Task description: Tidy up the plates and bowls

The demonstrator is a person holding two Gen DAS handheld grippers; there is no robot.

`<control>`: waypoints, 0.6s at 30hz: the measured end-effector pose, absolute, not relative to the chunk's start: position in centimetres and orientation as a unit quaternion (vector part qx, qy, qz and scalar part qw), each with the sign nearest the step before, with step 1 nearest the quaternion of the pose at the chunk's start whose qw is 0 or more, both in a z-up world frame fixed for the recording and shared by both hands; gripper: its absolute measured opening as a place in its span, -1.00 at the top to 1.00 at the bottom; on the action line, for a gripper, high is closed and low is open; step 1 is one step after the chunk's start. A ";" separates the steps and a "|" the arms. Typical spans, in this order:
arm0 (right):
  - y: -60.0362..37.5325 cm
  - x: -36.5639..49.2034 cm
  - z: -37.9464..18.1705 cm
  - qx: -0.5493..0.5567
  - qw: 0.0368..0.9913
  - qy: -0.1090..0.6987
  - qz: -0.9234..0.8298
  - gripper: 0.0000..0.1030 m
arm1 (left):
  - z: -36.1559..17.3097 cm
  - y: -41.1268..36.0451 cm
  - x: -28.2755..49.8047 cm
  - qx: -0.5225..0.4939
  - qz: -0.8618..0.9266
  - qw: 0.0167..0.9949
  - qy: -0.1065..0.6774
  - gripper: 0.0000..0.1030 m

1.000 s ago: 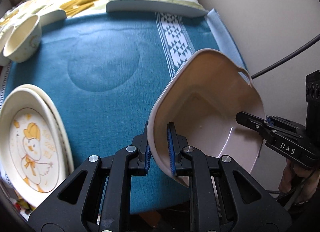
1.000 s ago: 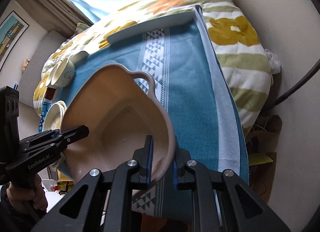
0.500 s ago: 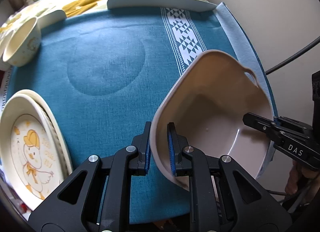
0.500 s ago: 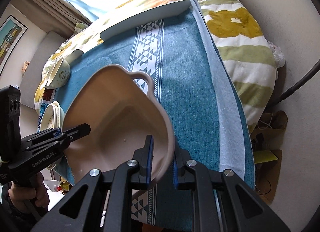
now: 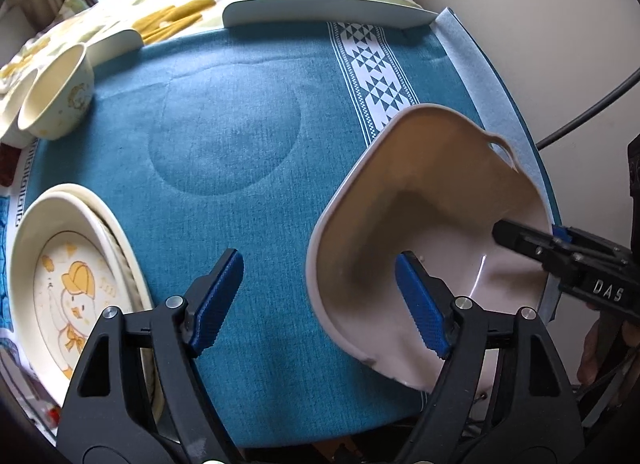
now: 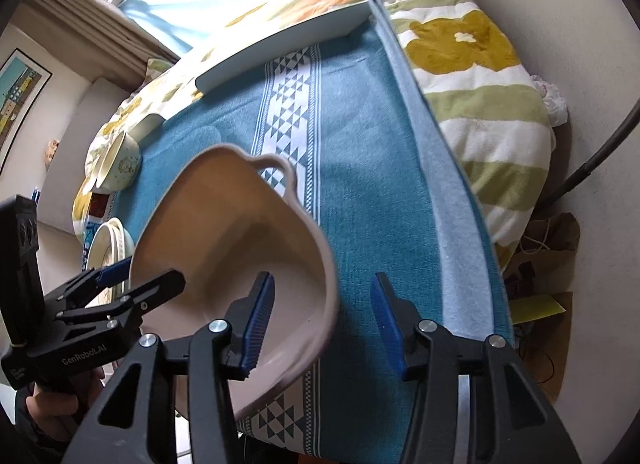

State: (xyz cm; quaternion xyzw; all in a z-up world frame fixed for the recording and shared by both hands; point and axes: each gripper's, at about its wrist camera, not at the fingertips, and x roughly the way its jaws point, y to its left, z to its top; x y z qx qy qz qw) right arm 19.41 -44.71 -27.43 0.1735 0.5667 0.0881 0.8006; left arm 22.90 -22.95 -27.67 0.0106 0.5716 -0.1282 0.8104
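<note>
Beige bowl (image 5: pixel 432 224) tilted over the blue cloth (image 5: pixel 248 136), rim straddled by both claws — left claw (image 5: pixel 320 300), right claw (image 6: pixel 322 322) — each spread wide.

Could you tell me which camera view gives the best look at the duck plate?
The left wrist view: the duck plate sits lower left on the blue cloth, its face and duck picture toward the camera. In the right wrist view the plate shows only as a sliver, partly behind the pink bowl.
</note>
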 end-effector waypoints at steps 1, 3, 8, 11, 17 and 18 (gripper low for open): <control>-44.9 19.3 -27.1 0.174 0.805 0.562 0.084 0.12 | -27.5 -22.9 22.8 0.012 -0.128 0.811 0.570 -0.49; -45.0 19.0 -26.4 0.168 0.811 0.555 0.073 0.12 | -26.9 -22.7 22.2 0.014 -0.127 0.813 0.568 -0.49; -44.3 17.6 -22.9 0.149 0.838 0.520 0.069 0.12 | -24.1 -21.1 19.8 0.010 -0.119 0.824 0.553 -0.49; -43.3 17.1 -20.3 0.131 0.855 0.496 0.077 0.12 | -21.7 -19.1 17.9 -0.001 -0.106 0.839 0.534 -0.49; -40.1 17.2 -16.6 0.116 0.871 0.461 0.121 0.11 | -17.8 -13.9 14.9 -0.021 -0.056 0.869 0.491 -0.49; -39.4 17.3 -16.1 0.113 0.872 0.458 0.131 0.11 | -17.2 -13.1 14.6 -0.027 -0.049 0.873 0.485 -0.49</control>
